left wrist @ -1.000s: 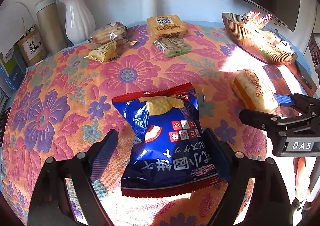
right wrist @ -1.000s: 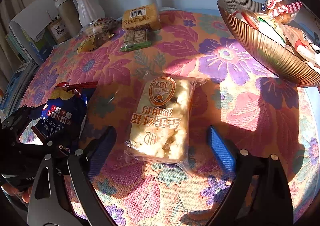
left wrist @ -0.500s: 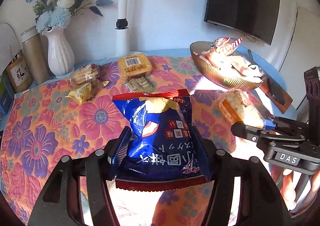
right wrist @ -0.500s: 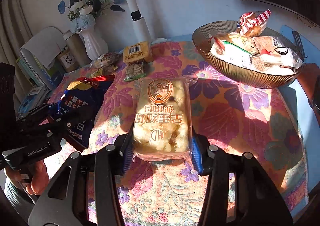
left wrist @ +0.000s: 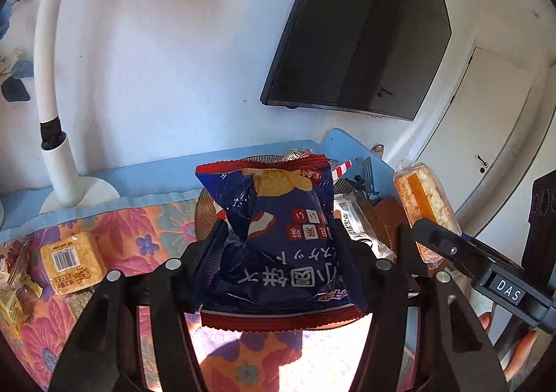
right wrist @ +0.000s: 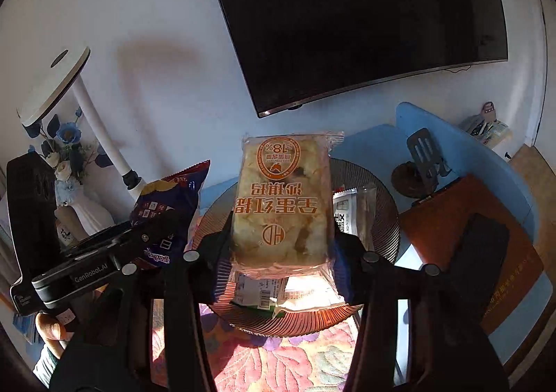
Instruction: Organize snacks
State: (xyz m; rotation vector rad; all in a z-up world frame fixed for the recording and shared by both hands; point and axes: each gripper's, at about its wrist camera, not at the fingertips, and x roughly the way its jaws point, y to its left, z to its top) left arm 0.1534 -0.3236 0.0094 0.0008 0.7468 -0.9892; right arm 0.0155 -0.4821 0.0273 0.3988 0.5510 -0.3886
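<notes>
My left gripper (left wrist: 278, 239) is shut on a blue snack bag (left wrist: 278, 235) with red edges and holds it lifted, just in front of the ribbed bronze bowl (left wrist: 205, 215). My right gripper (right wrist: 281, 235) is shut on a clear pack of pale rice cake (right wrist: 281, 201) and holds it above the same bowl (right wrist: 382, 215). The bowl holds several wrapped snacks, such as a white packet (right wrist: 344, 215). In the left wrist view the right gripper (left wrist: 451, 242) and its rice cake pack (left wrist: 424, 197) show at the right. In the right wrist view the left gripper's blue bag (right wrist: 166, 204) shows at the left.
A yellow barcode pack (left wrist: 71, 261) and other snacks lie on the floral tablecloth (left wrist: 146, 225) at the left. A white lamp post (left wrist: 52, 97) and a flower vase (right wrist: 80, 204) stand at the back. A brown book (right wrist: 469, 253) and a dark TV (right wrist: 365, 17) are to the right.
Both grippers, each shut on its snack, have risen and moved toward the bowl. One second ago both were open around their snacks on the table.
</notes>
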